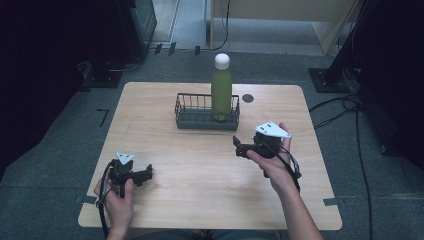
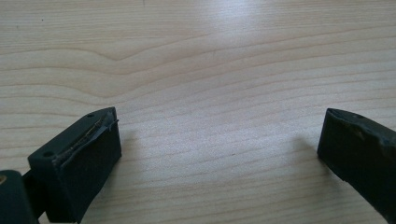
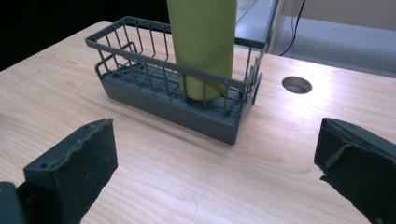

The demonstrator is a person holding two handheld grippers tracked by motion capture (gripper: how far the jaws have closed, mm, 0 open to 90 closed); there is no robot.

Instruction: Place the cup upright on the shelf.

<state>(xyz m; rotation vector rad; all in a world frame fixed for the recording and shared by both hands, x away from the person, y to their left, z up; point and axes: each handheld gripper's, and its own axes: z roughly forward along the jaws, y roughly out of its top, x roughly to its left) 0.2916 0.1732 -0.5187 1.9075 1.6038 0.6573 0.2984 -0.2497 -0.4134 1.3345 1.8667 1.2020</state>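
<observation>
A green bottle (image 1: pixel 221 92) with a white cap stands upright in the right end of a dark wire basket (image 1: pixel 192 112) at the back middle of the wooden table (image 1: pixel 210 170). In the right gripper view the bottle (image 3: pixel 201 37) and basket (image 3: pixel 140 70) lie just ahead of the wide-apart jaws. My right gripper (image 1: pixel 239 146) is open, held above the table to the right of the basket's front. Near the front left, my left gripper (image 1: pixel 148 172) is open and low over bare wood, with nothing between its jaws (image 2: pixel 219 140).
A round cable hole (image 1: pixel 247 98) sits in the tabletop just right of the basket, seen too as a hole (image 3: pixel 297 85). Dark stands and cables lie on the floor around the table. Bare wood spreads between the two grippers.
</observation>
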